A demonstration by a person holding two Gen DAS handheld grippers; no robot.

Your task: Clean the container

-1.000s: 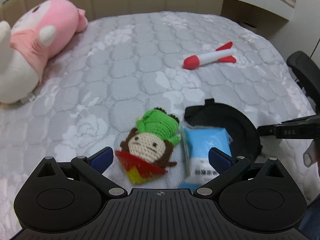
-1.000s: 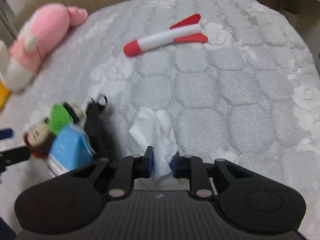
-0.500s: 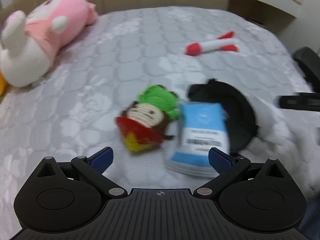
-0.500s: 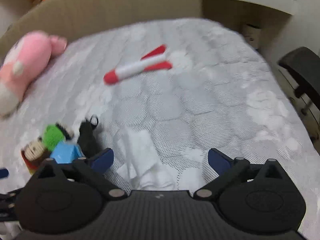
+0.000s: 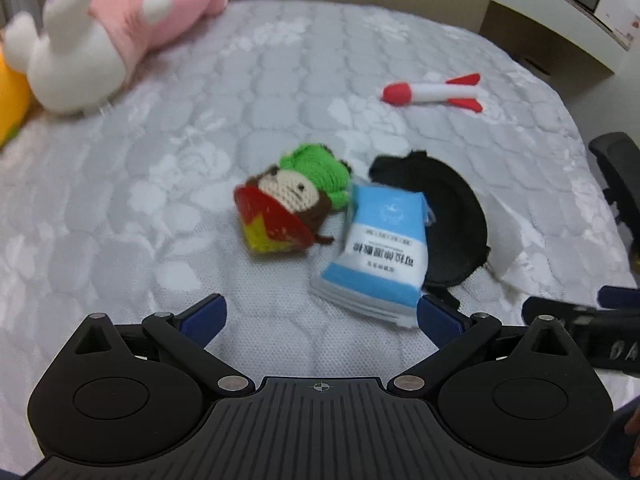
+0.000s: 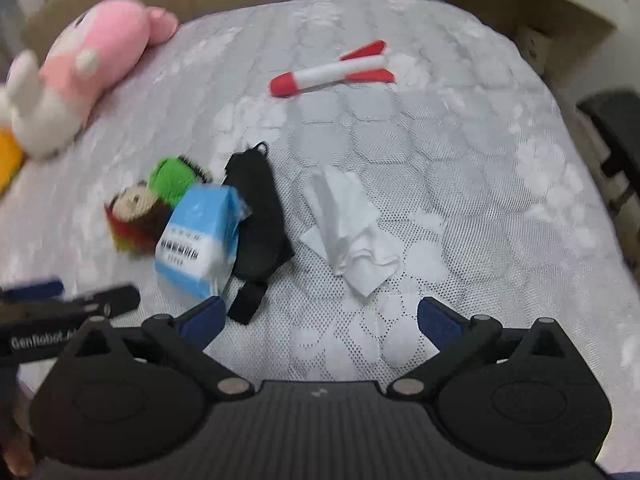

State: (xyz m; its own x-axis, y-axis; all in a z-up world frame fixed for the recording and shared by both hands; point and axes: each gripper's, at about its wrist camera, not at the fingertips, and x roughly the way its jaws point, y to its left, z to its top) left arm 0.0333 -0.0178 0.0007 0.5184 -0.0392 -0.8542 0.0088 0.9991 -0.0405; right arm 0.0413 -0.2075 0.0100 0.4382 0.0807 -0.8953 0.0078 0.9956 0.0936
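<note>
1. Pink plush [image 6: 96, 52] lies far left of the black container [image 6: 256, 216], on the bed [image 6: 460, 168].
2. Crochet doll [image 6: 148, 204] and blue pack [image 6: 200, 236] lie just left of the container, the pack touching it.
3. Left claw [image 5: 320, 316]: spread, empty, short of the pack.
4. Tissue [image 6: 352, 228] lies just right of the container; rocket toy [image 6: 332, 70] beyond.
5. Right claw [image 6: 320, 316]: spread wide, having just opened, empty.

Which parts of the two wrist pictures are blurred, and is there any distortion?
Left wrist view: the pink plush and crochet doll are smeared by motion; the left claw stays sharp. Right wrist view: the blue packet and doll blur, the white tissue less. In both, the fisheye bends the bed's edges.
</note>
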